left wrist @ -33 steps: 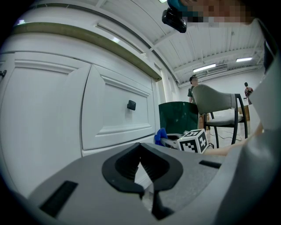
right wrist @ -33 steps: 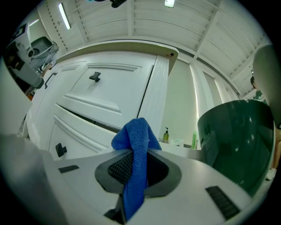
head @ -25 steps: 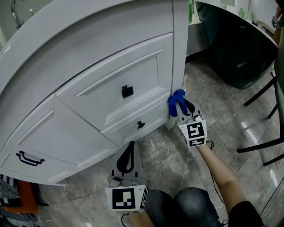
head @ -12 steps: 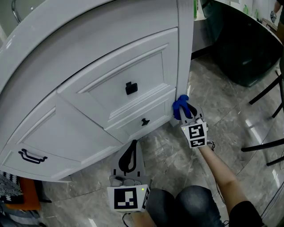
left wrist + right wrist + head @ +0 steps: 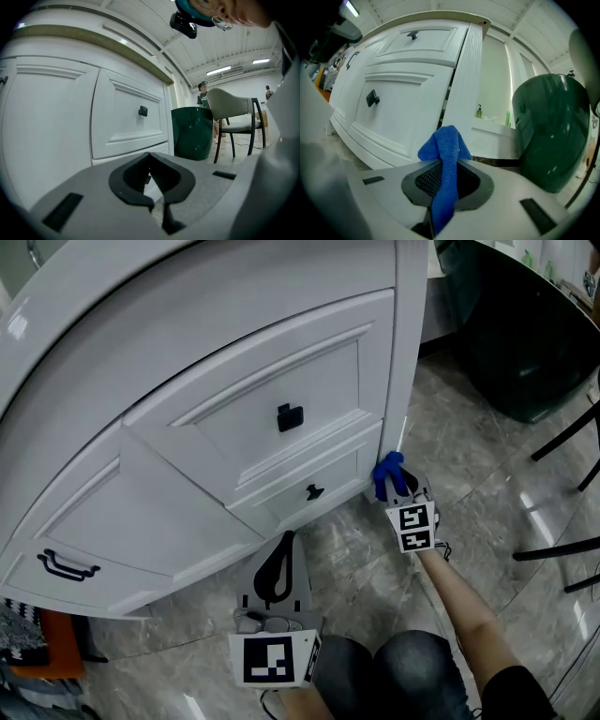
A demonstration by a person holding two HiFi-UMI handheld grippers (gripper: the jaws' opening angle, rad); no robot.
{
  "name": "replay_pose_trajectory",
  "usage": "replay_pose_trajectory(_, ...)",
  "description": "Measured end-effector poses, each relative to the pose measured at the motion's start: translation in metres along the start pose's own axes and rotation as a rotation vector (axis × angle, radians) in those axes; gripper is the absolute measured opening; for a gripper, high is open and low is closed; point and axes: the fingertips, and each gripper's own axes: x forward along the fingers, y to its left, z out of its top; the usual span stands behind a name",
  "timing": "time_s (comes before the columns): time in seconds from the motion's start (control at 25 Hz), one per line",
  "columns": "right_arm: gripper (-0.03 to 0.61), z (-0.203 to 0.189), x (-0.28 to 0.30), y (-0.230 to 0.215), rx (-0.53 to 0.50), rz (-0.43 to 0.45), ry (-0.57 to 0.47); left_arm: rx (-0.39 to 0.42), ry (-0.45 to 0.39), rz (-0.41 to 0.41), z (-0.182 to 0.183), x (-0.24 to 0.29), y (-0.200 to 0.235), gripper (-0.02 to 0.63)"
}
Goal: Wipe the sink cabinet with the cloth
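Lower than before, your one blue cloth (image 5: 385, 468) now presses the bottom of the corner post (image 5: 409, 343). Your left gripper (image 5: 285, 540) is closed, holding nothing. Two black knobs (image 5: 290, 416) sit on the white sink cabinet (image 5: 187, 352). Your right gripper (image 5: 395, 480) pinches the cloth.

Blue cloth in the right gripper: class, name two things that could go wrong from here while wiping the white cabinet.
1. Only a small tuft of the blue cloth sticks out past the right gripper, so its hard jaw tips might scrape the cabinet's corner post.
2. The cloth sits low by the post's foot, near the floor; it may drag there and pick up dirt.
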Motion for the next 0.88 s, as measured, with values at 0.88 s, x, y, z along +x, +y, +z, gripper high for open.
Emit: replay_pose_trajectory(0.88,0.057,-0.084,0.022,0.015,0.082,-0.001,0.222,-0.043,0.006,0.031,-0.005,0.000,0.010,0.005)
